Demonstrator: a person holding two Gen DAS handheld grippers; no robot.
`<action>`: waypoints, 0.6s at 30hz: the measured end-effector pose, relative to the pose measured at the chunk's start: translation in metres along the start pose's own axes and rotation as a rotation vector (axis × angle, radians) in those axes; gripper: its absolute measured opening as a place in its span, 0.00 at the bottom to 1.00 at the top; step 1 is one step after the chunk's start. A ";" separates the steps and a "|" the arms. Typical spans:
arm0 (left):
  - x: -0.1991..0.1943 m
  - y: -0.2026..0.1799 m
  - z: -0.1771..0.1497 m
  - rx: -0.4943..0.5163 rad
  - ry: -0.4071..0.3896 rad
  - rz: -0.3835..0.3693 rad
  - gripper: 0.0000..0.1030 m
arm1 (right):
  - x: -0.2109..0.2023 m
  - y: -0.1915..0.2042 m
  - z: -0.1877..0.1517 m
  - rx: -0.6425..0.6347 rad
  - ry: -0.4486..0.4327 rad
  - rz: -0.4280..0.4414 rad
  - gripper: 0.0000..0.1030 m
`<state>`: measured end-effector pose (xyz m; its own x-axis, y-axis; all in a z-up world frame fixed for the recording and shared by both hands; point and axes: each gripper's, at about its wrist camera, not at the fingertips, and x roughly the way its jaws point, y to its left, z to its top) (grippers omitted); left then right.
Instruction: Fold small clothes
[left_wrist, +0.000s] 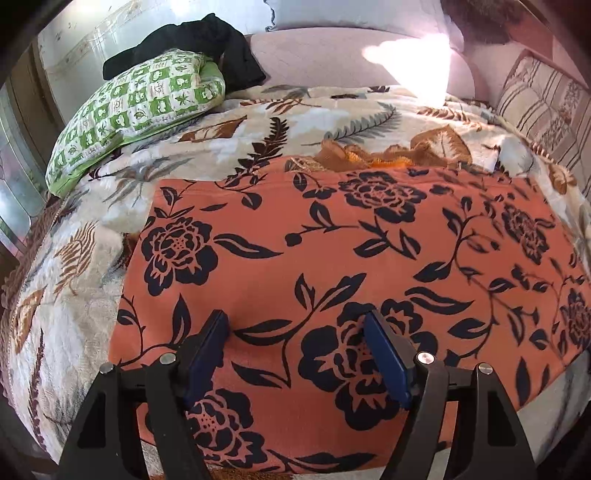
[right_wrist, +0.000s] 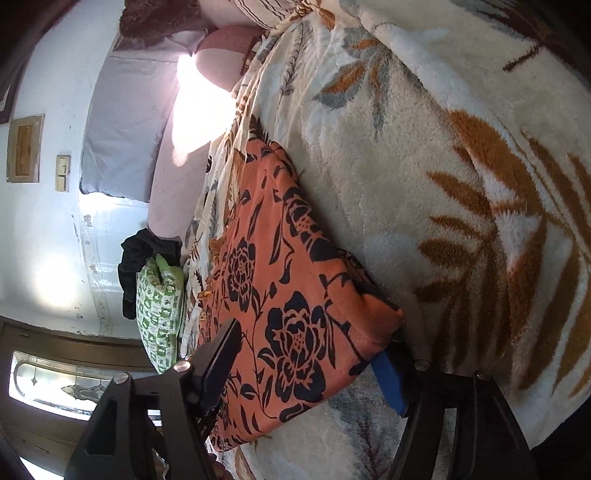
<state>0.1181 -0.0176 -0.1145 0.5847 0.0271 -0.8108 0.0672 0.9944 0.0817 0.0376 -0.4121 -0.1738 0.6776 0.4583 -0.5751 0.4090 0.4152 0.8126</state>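
An orange garment with a black flower print (left_wrist: 332, 258) lies spread flat on the bed, with an orange lace trim (left_wrist: 369, 157) at its far edge. My left gripper (left_wrist: 295, 325) is open just above its near part, fingers wide apart and holding nothing. In the right wrist view, which is rolled sideways, the same garment (right_wrist: 280, 295) shows with its corner between the fingers of my right gripper (right_wrist: 306, 350). The right jaws stand wide open, one finger (right_wrist: 221, 354) over the cloth and one blue pad (right_wrist: 388, 384) at its edge.
A cream fleece blanket with brown leaves (left_wrist: 66, 266) covers the bed. A green-and-white pillow (left_wrist: 136, 107) with black clothing (left_wrist: 199, 40) on it lies at the far left. A striped cushion (left_wrist: 543, 107) sits at the far right. A pink headboard cushion (left_wrist: 332, 55) stands behind.
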 end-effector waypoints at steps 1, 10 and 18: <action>-0.004 0.001 0.001 -0.008 -0.013 -0.010 0.74 | 0.000 0.000 0.000 0.006 -0.004 0.002 0.70; 0.011 -0.018 -0.002 0.040 0.022 0.009 0.76 | -0.005 0.009 0.001 0.005 -0.031 0.011 0.70; 0.000 -0.024 0.000 0.050 0.018 -0.030 0.77 | -0.003 0.001 0.002 0.052 -0.020 -0.009 0.70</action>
<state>0.1161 -0.0415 -0.1163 0.5675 -0.0002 -0.8233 0.1250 0.9884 0.0859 0.0370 -0.4143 -0.1714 0.6855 0.4389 -0.5810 0.4460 0.3775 0.8115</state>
